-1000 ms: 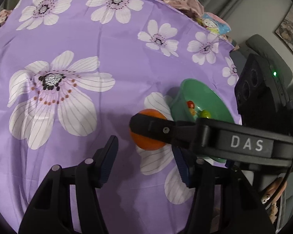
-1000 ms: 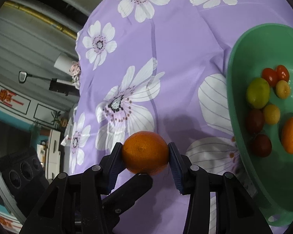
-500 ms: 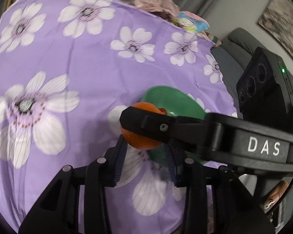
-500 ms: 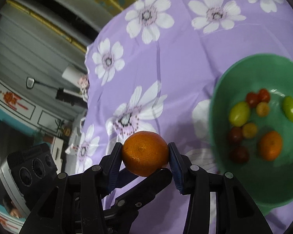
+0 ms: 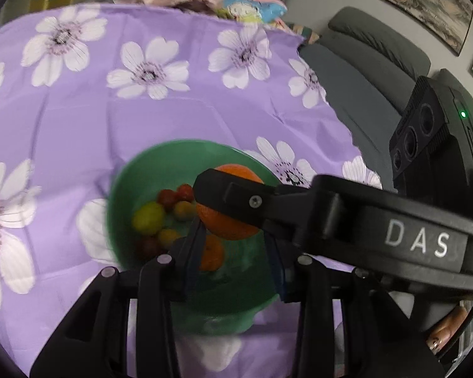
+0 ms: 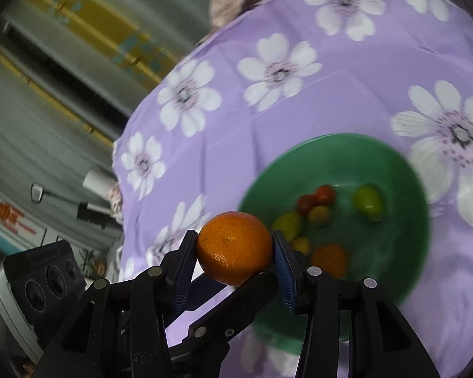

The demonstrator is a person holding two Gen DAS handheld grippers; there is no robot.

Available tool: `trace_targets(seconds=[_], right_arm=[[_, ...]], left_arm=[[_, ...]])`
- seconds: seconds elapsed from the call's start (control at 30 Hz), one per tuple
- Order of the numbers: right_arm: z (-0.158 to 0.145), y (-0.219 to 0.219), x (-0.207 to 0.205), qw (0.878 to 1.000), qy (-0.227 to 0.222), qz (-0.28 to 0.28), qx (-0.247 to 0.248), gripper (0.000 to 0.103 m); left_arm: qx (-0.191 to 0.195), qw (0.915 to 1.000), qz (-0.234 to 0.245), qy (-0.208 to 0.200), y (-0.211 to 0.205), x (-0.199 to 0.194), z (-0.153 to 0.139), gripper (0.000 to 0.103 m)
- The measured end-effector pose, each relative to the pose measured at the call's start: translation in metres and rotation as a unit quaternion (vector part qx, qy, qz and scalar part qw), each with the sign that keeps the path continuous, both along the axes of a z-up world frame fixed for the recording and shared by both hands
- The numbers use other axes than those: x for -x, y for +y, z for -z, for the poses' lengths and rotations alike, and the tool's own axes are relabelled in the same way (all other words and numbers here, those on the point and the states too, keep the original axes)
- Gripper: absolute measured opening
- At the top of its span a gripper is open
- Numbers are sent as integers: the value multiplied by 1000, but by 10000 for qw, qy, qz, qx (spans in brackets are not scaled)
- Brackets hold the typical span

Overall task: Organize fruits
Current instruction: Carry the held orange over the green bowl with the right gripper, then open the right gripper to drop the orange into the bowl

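Note:
My right gripper is shut on an orange and holds it in the air above the near-left rim of a green bowl. The bowl holds another orange, red cherry tomatoes and small yellow-green fruits. In the left wrist view the held orange hangs over the bowl, partly behind the right gripper's black finger. My left gripper is open and empty, hovering over the bowl's near side.
The table wears a purple cloth with white flowers. A grey sofa stands to the right beyond the table edge. Crumpled fabric and a colourful packet lie at the far edge.
The right gripper has lifted the orange off the cloth and carried it over the bowl. The left gripper has risen and moved over the bowl, its jaws narrower than a second ago.

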State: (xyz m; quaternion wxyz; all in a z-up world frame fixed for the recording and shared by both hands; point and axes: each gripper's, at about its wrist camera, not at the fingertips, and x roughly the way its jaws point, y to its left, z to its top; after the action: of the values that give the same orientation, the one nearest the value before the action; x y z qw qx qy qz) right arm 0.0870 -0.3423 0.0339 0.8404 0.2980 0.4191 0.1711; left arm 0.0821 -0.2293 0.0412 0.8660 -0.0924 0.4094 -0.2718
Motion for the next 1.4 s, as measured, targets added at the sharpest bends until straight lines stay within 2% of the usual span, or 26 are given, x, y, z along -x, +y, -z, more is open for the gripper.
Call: trace_targets(seconds=[0.13, 0.33, 0.73, 0.83, 0.97, 1.03, 1.13, 1.2, 1.3, 1.4], right_arm=[[13, -14, -7, 9990, 263, 343, 140, 48], [28, -19, -14, 9976, 557, 392, 122, 48], [34, -11, -19, 9955, 738, 377, 460, 48], [34, -12, -19, 9951, 743, 417, 504, 48], [28, -16, -15, 9960, 595, 487, 465, 49], [24, -16, -12, 9966, 494, 492, 440, 55], [12, -15, -4, 9966, 287, 540, 558, 55], [4, -14, 1, 9959, 195, 614, 635, 56], [-10, -12, 12, 9937, -43, 732, 844, 65], [-24, -7, 22, 9894, -309, 787, 1177, 68]], left_arm=[[-54, 9999, 50, 147, -16, -9, 13, 38], [-9, 9989, 49, 463, -17, -19, 28, 38], [123, 9970, -56, 766, -13, -22, 36, 38], [-32, 9967, -197, 784, -11, -22, 36, 41], [-149, 9977, -277, 596, -4, -17, 30, 46], [-220, 9981, -364, 451, -1, -12, 22, 57], [-500, 9971, -543, 182, 3, -6, 11, 69], [-649, 9954, -710, 2, 8, 0, 2, 69], [-783, 9922, -945, -235, 18, 8, -9, 73], [-891, 9874, -1218, -474, 31, 18, -16, 73]])
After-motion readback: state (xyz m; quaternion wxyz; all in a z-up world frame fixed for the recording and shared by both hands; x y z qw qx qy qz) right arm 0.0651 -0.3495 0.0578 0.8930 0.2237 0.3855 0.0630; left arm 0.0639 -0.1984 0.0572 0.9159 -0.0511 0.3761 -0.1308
